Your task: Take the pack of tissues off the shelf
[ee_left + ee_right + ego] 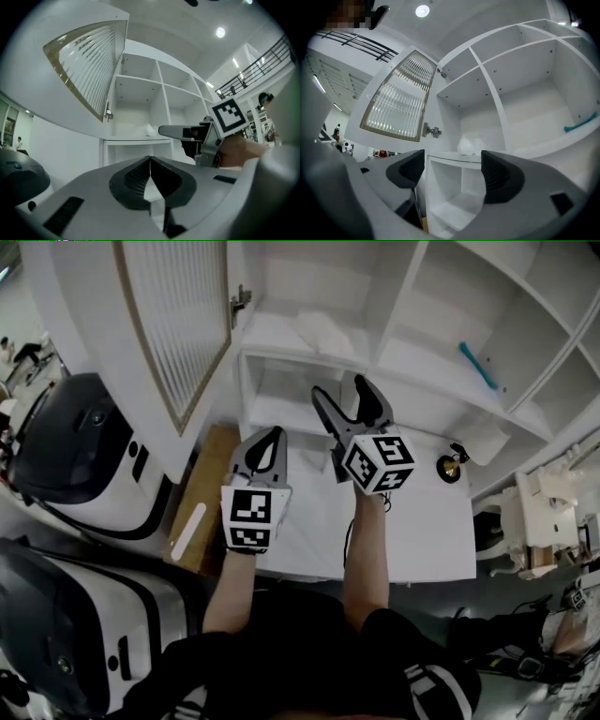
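Note:
The pack of tissues (pixel 323 331) is a white, crumpled-looking bundle lying on the middle shelf of the white cupboard (pixel 309 357), behind the open door. In the right gripper view the pack of tissues (pixel 469 145) shows up between and beyond the jaws. My right gripper (pixel 342 390) is raised toward that shelf, open, with nothing between its jaws and well short of the pack. My left gripper (pixel 272 434) hangs lower and to the left, over the table's edge, shut and empty. The left gripper view shows its tips (pixel 150 159) meeting, with the tissues (pixel 149 130) far off.
A cupboard door with ribbed glass (pixel 178 315) stands open at the left. On a right-hand shelf lies a teal tool (pixel 478 364). A small black and gold object (pixel 452 465) sits on the white table (pixel 422 531). Black and white machines (pixel 75 456) stand at the left.

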{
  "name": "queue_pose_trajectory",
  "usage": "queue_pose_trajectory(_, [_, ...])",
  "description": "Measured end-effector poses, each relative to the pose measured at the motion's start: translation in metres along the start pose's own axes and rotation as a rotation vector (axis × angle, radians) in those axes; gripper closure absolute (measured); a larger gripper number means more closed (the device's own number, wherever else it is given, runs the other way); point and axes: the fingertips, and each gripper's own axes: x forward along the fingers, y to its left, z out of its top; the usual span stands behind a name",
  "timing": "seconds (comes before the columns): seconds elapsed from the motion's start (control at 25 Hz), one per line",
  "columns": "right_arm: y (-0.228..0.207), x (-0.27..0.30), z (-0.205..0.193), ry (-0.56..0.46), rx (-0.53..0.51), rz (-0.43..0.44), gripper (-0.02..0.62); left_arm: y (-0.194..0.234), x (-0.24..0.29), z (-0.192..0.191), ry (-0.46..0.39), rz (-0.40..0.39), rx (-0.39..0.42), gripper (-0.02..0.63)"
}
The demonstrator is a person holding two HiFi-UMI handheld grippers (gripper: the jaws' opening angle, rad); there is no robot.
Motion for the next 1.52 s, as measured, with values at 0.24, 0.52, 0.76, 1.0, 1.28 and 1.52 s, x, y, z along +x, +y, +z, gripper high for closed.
queue_pose_trajectory(0.24, [-0.022,0.026,0.012,0.007,-0.059,-0.104,0.207,0.013,0.017,0.001,-0.023,-0.037,-0.028,0.595])
queue_pose_trajectory(0.52, [-0.042,0.054,0.021,0.027,-0.089,-0.195,0.199,0.039,0.026,0.005,-0.038,-0.003,-0.071,0.595])
queue_pose_trajectory(0.76, [-0.053,0.077,0.014,0.083,-0.083,-0.244,0.199,0.038,0.031,0.005,-0.039,-0.025,-0.072,0.595])
queue_pose_trajectory(1.0, [-0.06,0.09,0.003,0.161,-0.141,-0.332,0.202,0.056,0.027,-0.002,-0.024,0.009,-0.093,0.595])
queue_pose_trajectory(1.28, [-0.045,0.092,-0.003,0.179,-0.136,-0.258,0.397,0.062,0.022,-0.007,-0.022,0.017,-0.11,0.595])
queue_pose_trajectory(1.52, [-0.037,0.075,0.001,0.119,-0.102,-0.255,0.416,0.051,0.022,-0.016,0.003,-0.017,-0.118,0.595])
